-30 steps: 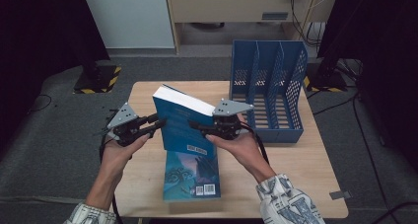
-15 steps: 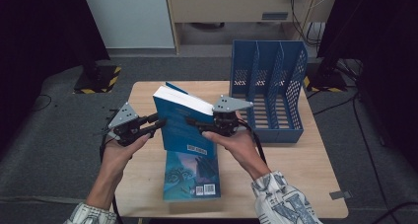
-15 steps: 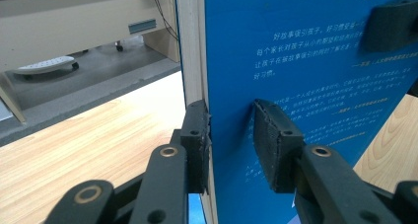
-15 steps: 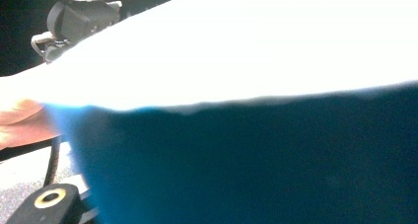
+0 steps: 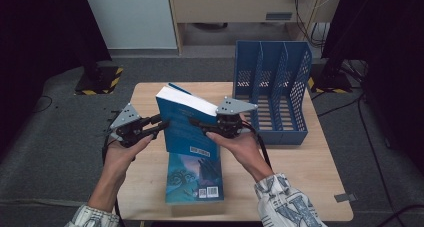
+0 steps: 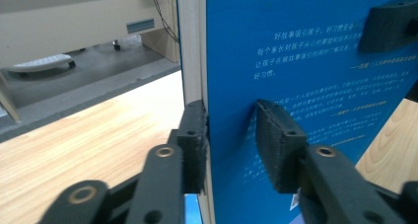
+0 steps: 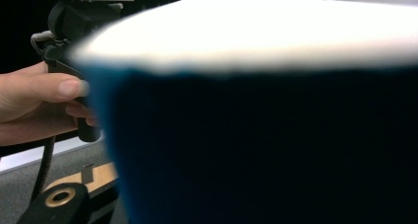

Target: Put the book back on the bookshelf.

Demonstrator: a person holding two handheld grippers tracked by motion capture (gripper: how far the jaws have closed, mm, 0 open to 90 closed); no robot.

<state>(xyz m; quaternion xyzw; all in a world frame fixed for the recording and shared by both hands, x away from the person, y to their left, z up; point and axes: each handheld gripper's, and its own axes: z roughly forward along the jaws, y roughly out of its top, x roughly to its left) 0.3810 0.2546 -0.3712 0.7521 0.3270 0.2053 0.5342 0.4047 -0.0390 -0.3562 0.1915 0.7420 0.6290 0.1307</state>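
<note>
A blue book (image 5: 187, 122) stands upright at frame centre, seemingly raised for the blue file rack (image 5: 272, 99) at upper right. The left hand-held gripper (image 5: 159, 127) straddles its left edge, jaws just eased apart, 1 pad off the cover. The right hand-held gripper (image 5: 196, 123) clamps its right side above a second book (image 5: 194, 179) flat on the tabletop (image 5: 310, 172).

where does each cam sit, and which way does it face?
High view: above the person's side, facing forward-down at the table; shows left hand, right hand, left gripper, right gripper.
Left gripper view: rides the left gripper, facing the upright book; its jaws, just been opening, straddle it.
Right gripper view: rides the right gripper, close against the book; left hand beyond.
Shared: the upright book.
</note>
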